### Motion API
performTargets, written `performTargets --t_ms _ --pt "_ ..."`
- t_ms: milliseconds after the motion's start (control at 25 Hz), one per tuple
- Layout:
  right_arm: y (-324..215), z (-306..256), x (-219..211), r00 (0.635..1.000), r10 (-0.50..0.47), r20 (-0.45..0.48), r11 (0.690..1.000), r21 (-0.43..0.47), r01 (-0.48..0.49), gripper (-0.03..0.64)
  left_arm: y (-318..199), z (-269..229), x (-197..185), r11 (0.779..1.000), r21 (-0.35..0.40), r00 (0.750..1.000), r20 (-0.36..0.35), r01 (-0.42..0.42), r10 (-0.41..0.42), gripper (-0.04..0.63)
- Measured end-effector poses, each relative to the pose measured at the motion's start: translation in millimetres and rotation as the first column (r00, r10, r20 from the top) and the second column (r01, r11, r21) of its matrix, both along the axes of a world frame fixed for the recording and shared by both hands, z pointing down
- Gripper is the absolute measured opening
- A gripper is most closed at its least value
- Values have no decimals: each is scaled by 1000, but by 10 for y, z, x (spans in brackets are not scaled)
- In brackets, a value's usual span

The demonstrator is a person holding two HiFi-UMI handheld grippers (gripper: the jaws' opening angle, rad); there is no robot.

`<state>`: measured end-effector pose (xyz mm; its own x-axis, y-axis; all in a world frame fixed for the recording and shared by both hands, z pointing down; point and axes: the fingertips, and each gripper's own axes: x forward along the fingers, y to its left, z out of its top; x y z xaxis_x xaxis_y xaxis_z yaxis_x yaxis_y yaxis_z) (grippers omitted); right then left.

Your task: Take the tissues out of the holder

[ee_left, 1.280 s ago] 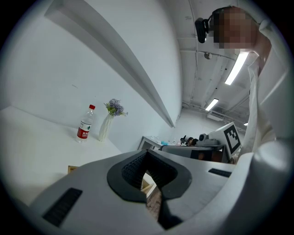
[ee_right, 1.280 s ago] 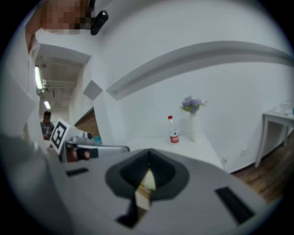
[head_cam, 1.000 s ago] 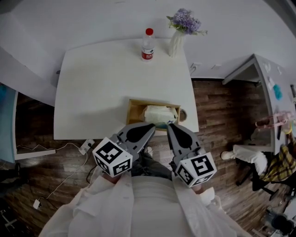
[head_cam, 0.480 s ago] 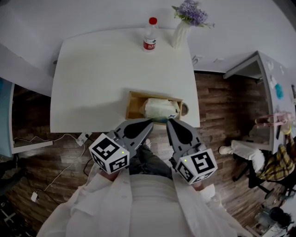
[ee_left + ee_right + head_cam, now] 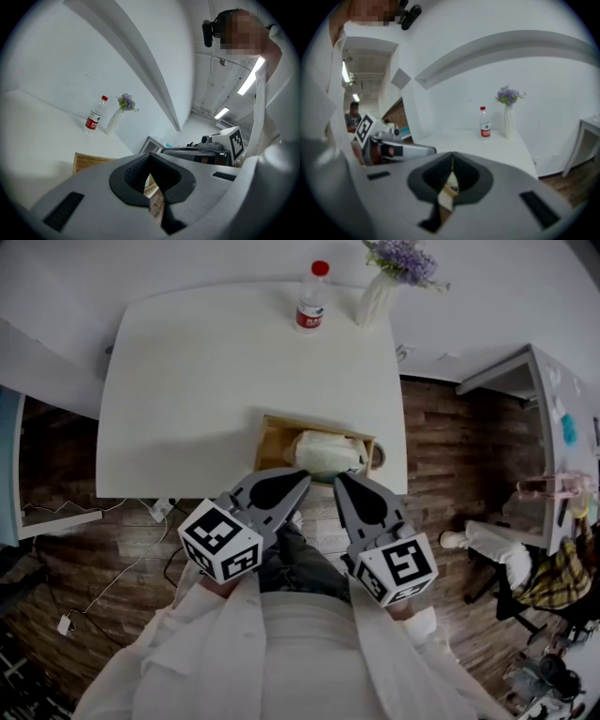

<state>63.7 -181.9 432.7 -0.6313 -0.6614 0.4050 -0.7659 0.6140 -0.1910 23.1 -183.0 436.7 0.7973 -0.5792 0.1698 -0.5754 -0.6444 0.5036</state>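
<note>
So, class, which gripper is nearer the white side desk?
Right. The right gripper is on the side facing the white side desk, which stands past the table's right edge; the left gripper lies beyond it, farther away.

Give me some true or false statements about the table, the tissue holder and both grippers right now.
1. The tissues lie inside the wooden holder. True.
2. The bottle has a blue cap. False: it is red.
3. The right gripper grips the tissues. False: it is shut on nothing.
4. The vase stands beside the bottle at the far edge of the table. True.
5. The left gripper is wide open. False: its jaws are together.
</note>
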Motion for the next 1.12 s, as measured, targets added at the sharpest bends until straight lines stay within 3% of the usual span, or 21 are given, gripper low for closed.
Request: performTargets --t_ms 440,640,1120 --pt "-121 40 -41 996 -65 -53 998 -10 65 12 -93 41 -35 999 0 999 2 36 -36 12" --pt "-167 165 -32 985 -117 -124 993 -36 113 13 -156 75 -72 999 -12 999 -4 47 -47 12" --pt "-291 364 -104 960 -190 -205 981 -79 178 84 -90 260 -110 996 -82 999 -27 45 -48 12"
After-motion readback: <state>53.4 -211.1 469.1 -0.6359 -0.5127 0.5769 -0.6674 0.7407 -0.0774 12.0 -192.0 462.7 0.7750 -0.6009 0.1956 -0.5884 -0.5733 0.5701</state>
